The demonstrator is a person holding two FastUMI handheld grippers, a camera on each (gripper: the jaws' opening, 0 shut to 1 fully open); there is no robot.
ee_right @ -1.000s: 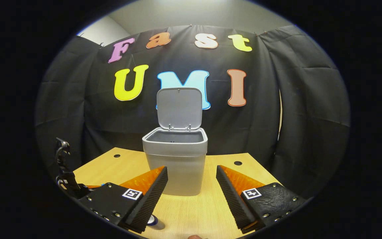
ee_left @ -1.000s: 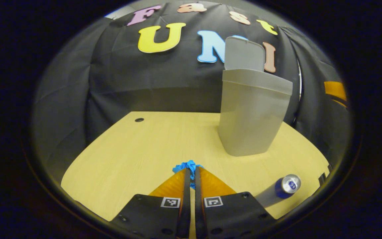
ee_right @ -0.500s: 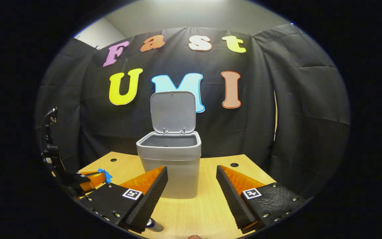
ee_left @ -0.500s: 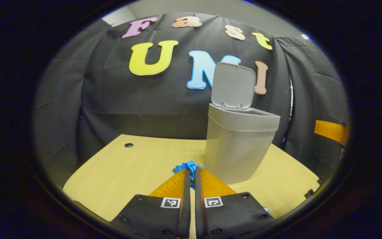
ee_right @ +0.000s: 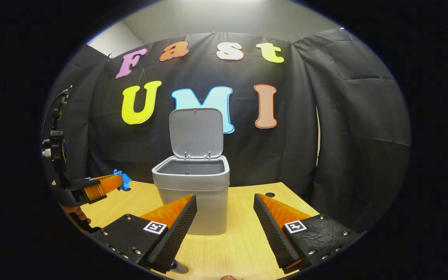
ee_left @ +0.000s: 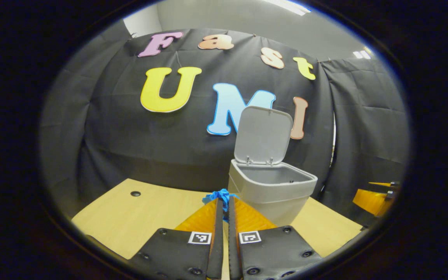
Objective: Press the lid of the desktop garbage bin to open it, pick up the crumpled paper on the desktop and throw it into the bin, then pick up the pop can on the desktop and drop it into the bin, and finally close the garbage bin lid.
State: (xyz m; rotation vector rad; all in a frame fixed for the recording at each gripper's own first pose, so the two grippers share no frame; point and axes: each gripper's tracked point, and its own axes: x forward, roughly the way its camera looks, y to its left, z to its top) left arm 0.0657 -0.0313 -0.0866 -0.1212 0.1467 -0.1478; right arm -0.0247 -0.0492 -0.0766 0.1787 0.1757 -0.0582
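Observation:
The grey desktop bin (ee_left: 272,192) (ee_right: 191,194) stands on the wooden table with its lid (ee_left: 263,135) (ee_right: 196,133) swung upright. My left gripper (ee_left: 223,202) is shut on a blue crumpled paper (ee_left: 220,194), held in the air just left of the bin's rim. In the right gripper view that left gripper (ee_right: 119,181) hovers left of the bin with the blue paper (ee_right: 121,179) at its tips. My right gripper (ee_right: 224,202) is open in front of the bin, nothing between its fingers. A bit of the pop can (ee_right: 178,266) peeks out under its left finger.
The light wooden table (ee_left: 138,221) (ee_right: 243,241) has small cable holes (ee_left: 135,193) (ee_right: 270,194). A hand (ee_right: 77,212) holds the left gripper at the left edge. Black cloth walls close in behind and to both sides.
My left gripper has risen with the blue paper, so the bin's open top now shows and the can has left its view. The right gripper has shifted only slightly.

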